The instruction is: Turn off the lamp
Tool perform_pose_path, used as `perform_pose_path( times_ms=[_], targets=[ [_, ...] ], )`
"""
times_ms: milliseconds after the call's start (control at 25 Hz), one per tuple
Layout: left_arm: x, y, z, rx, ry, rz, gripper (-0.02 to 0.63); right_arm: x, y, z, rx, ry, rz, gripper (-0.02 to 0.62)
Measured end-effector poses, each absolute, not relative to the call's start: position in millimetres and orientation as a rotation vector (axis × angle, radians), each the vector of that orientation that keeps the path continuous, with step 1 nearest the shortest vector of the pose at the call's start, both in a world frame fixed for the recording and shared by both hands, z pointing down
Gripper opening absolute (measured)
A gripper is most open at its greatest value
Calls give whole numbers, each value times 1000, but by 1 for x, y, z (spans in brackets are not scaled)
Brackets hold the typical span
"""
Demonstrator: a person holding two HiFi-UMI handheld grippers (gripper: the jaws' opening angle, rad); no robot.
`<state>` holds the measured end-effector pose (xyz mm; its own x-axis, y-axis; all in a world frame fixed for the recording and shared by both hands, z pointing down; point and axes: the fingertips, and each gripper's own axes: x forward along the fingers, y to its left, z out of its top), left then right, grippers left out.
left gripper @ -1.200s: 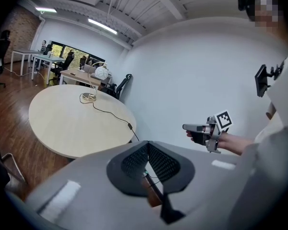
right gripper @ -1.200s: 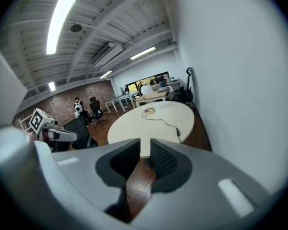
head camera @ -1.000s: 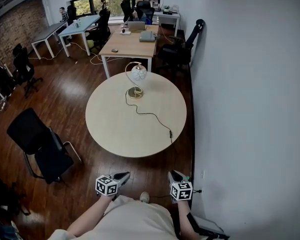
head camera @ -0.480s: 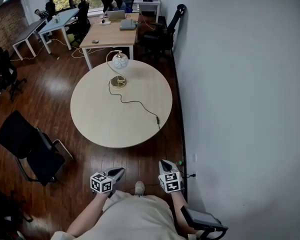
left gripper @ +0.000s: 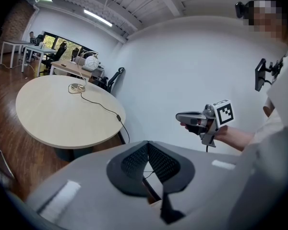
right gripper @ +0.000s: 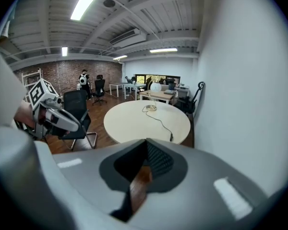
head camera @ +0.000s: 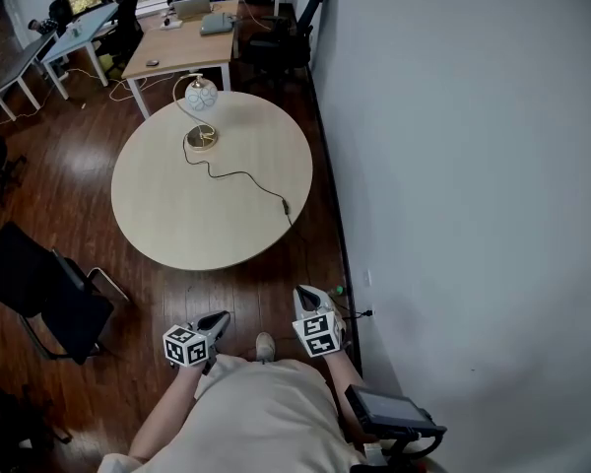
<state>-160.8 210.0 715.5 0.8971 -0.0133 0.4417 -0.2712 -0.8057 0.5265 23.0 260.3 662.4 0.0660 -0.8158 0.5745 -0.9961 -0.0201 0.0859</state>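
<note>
I get even, bright light from the windows (right gripper: 157, 79) plus ceiling strips (right gripper: 89, 1); shadows soft; both gripper views bend hard and darken at their edges.

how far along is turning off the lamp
Done: nothing visible; whether the white-globe lamp on a curled gold stand is lit cannot be told. In hand: nothing. The left tongs and right tongs are shut and empty, held near the person's body, short of the round beige table. Left: reach the table and work what looks like the small black inline switch on the cord.
</note>
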Motion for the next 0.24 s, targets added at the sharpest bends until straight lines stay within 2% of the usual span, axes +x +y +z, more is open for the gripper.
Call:
perform_pose_path(
  times_ms=[240],
  targets=[
    [-159,210,711,2462,-211,565,5,30,263,657,1898,-1791,509,5]
  ],
)
